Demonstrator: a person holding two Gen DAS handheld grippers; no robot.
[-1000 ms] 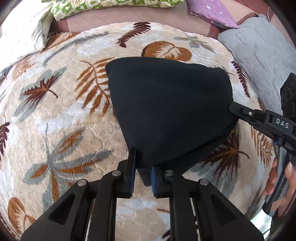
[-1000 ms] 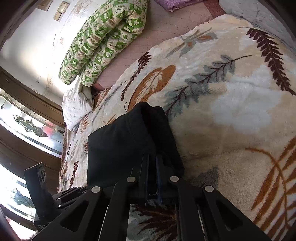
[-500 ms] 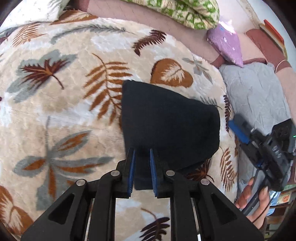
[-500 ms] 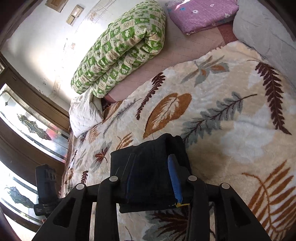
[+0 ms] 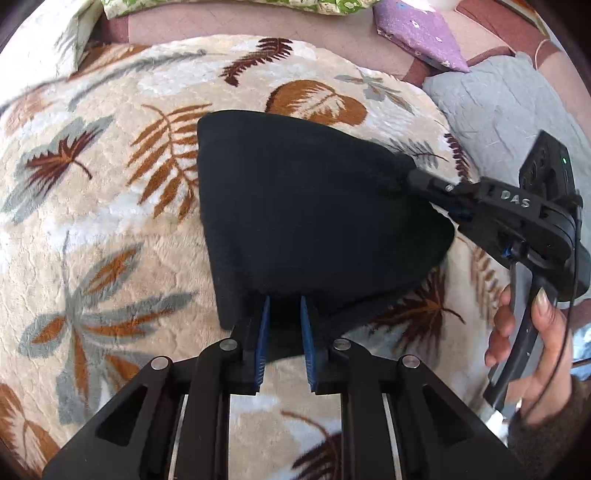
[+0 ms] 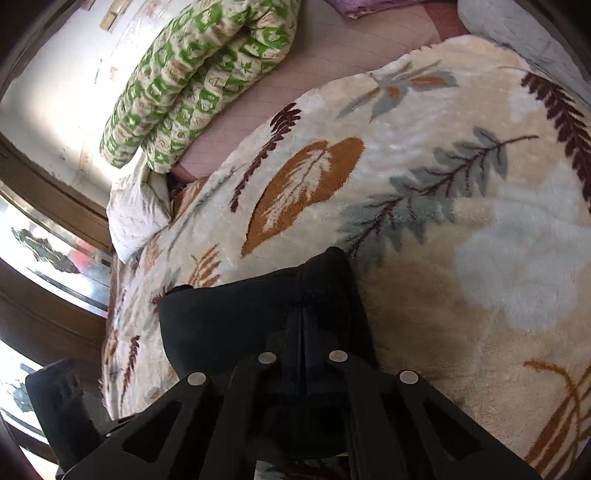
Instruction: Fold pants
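The black pants lie folded into a compact bundle on the leaf-patterned blanket. My left gripper sits at the bundle's near edge, its blue pads a little apart with black cloth between them. My right gripper is shut on the bundle's right corner; it also shows in the left wrist view, held by a hand. In the right wrist view the pants rise in a fold around the closed fingers.
A green patterned quilt lies rolled at the far side of the bed, with a white pillow beside it. A purple cushion and a grey quilted pad lie at the far right. Windows are at the left.
Half a second ago the right gripper was open and off the cloth; now it is shut on the bundle's right corner. The left gripper has moved back in at the near edge.
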